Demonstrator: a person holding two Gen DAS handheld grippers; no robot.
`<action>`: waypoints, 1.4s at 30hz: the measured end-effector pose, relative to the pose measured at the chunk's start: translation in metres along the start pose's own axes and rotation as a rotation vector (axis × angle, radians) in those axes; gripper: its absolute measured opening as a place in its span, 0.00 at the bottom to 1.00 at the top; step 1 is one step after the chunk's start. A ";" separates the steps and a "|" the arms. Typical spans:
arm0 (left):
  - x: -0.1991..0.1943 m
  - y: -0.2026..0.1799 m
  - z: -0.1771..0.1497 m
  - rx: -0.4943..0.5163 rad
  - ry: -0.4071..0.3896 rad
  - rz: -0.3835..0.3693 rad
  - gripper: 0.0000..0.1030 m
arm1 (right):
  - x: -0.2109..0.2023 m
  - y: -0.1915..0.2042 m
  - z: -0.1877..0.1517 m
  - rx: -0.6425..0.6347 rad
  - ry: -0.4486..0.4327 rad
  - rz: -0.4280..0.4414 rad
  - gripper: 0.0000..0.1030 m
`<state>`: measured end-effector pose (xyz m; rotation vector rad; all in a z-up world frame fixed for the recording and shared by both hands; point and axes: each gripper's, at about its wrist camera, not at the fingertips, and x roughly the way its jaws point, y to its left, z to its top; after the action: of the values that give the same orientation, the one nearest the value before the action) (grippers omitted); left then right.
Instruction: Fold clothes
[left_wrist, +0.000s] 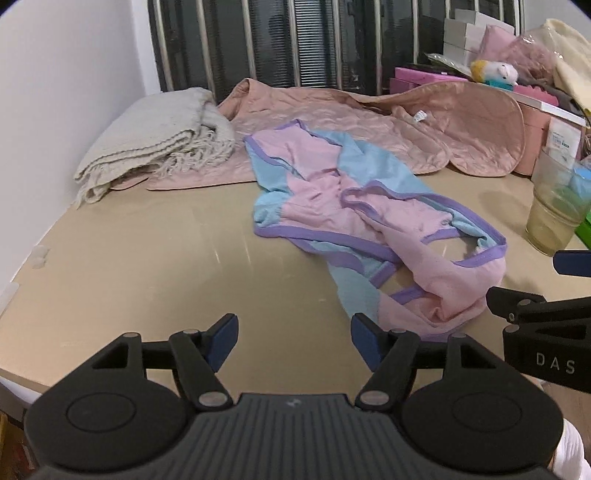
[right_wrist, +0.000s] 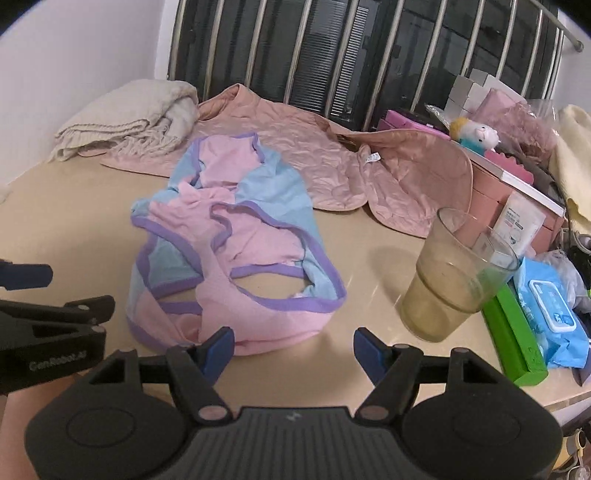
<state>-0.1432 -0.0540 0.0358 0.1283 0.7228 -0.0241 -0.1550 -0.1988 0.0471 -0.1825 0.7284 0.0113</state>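
Top: pink-and-blue top (left_wrist: 354, 206) lies crumpled on table (left_wrist: 147, 251), not folded | left gripper (left_wrist: 293, 341): wide, empty, near its hem | right gripper (right_wrist: 293, 349): wide, empty, ready to grab | glass (right_wrist: 454, 273) stands close, could tip

Your left wrist camera looked forward and downward along the left gripper (left_wrist: 293, 338), low and near over the beige table (left_wrist: 147, 258), with the pink and blue garment (left_wrist: 354, 225) to the right of centre. Your right wrist camera faced likewise along the right gripper (right_wrist: 293, 349), the same garment (right_wrist: 236, 251) lying left of centre. Both views shared the garment, the table, the barred window (left_wrist: 295, 40) and the plastic cup (right_wrist: 454, 280); each caught the other gripper at its edge.
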 end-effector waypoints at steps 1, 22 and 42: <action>0.001 -0.002 0.000 0.003 0.003 -0.001 0.67 | 0.000 -0.001 0.000 0.003 0.001 0.003 0.69; 0.022 0.003 -0.006 -0.027 0.053 -0.010 0.67 | 0.026 0.002 -0.008 0.004 -0.128 0.192 0.59; 0.009 0.014 -0.007 -0.032 -0.033 -0.063 0.69 | 0.033 -0.054 -0.010 0.327 -0.213 0.186 0.20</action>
<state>-0.1399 -0.0386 0.0262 0.0746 0.6942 -0.0744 -0.1332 -0.2551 0.0264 0.1973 0.5235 0.0871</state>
